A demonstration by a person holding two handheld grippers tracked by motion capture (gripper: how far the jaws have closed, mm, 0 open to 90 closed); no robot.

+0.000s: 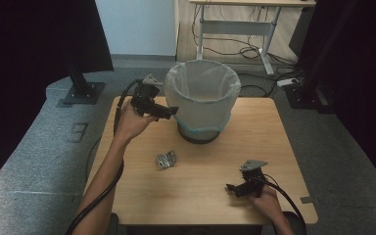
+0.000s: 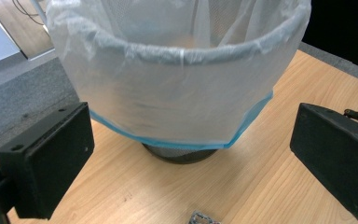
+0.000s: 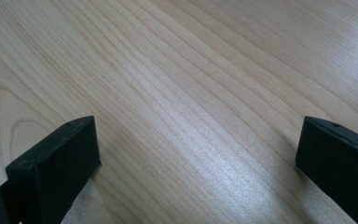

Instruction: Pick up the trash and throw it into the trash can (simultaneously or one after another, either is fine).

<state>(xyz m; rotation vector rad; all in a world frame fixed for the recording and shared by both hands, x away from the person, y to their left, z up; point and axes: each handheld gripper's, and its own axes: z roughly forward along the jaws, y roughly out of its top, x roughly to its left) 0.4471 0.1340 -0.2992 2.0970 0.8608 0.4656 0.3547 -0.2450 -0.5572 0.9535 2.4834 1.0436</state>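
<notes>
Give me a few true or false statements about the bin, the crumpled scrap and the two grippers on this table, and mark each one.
1. The waste bin is lined with a clear plastic bag. True.
2. The crumpled foil scrap lies inside the bin. False: it lies on the wooden table, in front of the bin.
3. The left gripper is open, close beside the bin. True.
4. The right gripper is shut on the scrap. False: its jaws stand wide apart over bare wood, apart from the scrap.
5. The bin lies tipped on its side. False: it stands upright.
</notes>
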